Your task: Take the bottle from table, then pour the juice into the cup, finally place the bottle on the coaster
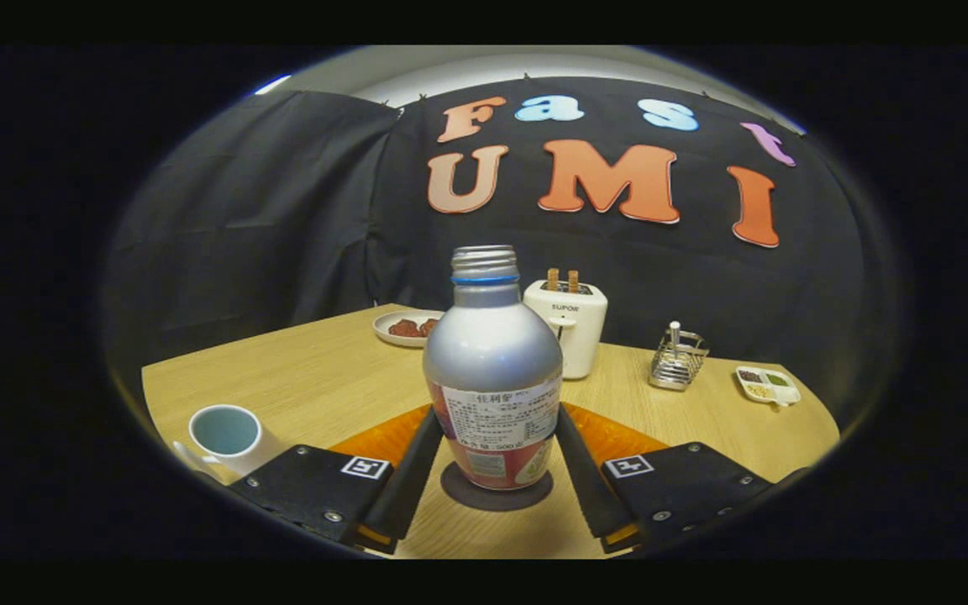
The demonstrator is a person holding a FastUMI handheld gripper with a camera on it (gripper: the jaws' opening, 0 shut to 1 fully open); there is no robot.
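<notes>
Standing upright on the dark coaster (497,497), the bottle (492,378) sits between my jaws, which touch its sides; the cup (226,433) stands nearby on the counter (316,378).

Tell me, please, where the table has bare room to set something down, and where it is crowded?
Bare wood lies between the cup and the plate, and right of the bottle before the wire rack and the small dish. Crowded: the gripper has fingers at the bottle's sides on the dark coaster, with the toaster close behind.
</notes>
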